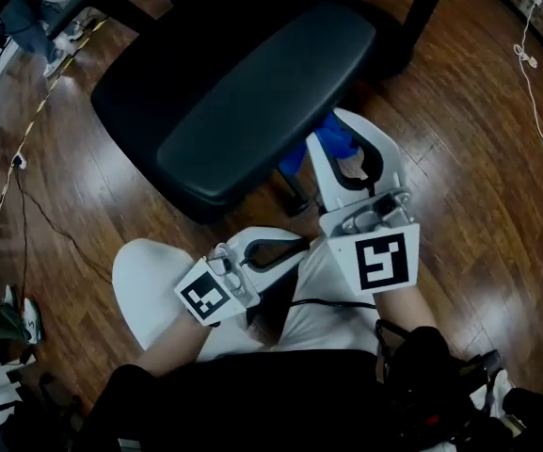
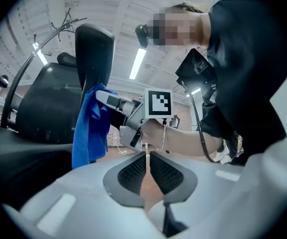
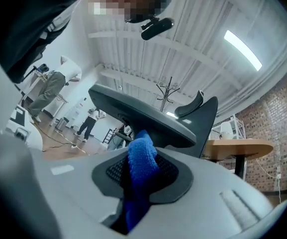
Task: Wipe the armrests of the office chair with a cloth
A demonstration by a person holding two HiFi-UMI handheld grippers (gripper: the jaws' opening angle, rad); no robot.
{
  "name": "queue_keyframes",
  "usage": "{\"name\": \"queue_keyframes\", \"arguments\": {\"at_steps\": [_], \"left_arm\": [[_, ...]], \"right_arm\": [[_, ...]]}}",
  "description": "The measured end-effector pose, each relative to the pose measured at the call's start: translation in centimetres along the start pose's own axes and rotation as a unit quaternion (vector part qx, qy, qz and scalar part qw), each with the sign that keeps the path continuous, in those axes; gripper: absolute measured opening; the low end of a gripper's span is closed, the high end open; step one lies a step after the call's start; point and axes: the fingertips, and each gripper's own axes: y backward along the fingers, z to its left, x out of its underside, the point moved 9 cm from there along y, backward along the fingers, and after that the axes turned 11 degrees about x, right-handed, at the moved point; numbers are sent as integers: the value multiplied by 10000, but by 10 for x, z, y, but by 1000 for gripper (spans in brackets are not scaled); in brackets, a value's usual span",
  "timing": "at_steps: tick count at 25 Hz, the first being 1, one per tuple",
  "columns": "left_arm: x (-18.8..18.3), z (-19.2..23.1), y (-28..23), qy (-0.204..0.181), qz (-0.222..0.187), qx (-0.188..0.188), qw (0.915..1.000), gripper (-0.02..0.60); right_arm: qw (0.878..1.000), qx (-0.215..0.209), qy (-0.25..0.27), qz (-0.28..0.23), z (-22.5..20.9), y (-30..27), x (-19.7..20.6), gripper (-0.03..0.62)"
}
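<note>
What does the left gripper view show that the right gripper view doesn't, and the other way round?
Only the left gripper view: the left gripper, jaws together with nothing between them, and the person's hand holding the right gripper. Only the right gripper view: a wooden table and a brick wall at the right. Both: the blue cloth, clamped in the right gripper's jaws, and the black office chair.

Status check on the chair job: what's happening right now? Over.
Left tongs shut, empty. Right tongs shut on blue cloth. Cloth at armrest's near edge. Nothing in the way.
</note>
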Motion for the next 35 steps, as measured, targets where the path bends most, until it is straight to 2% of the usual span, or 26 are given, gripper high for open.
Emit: {"name": "queue_keyframes", "arguments": {"at_steps": [3,6,9,12,16,19,24,30,32,35], "left_arm": [[15,10,-8,250,-163,-358,9989,32],[29,10,-17,298,-218,-597,9975,32],[41,5,-20,292,18,-496,9983,34],[47,4,-19,251,129,-481,9984,32],[49,2,-25,26,469,-253,9986,32],[54,-2,-30,38,496,-117,9987,32],[60,2,-24,157,271,-176,9994,32],[55,4,-24,62,217,-168,9996,32],[56,2,-26,97,203,-159,9996,32],[58,1,-26,158,117,-165,9997,32]], "right_arm": [[9999,71,73,-101,5,1,8,72],[9990,-38,424,127,13,3,24,72],[9935,-239,967,551,15,7,45,72],[9914,-231,1069,719,18,8,63,72],[9886,-235,1135,958,22,8,96,72],[9884,-158,1008,1126,21,11,119,72],[9856,43,600,1583,23,14,150,72],[9752,259,17,2197,6,19,173,72],[9751,354,-199,2178,-9,21,171,72],[9841,261,-330,1725,-30,11,147,71]]}}
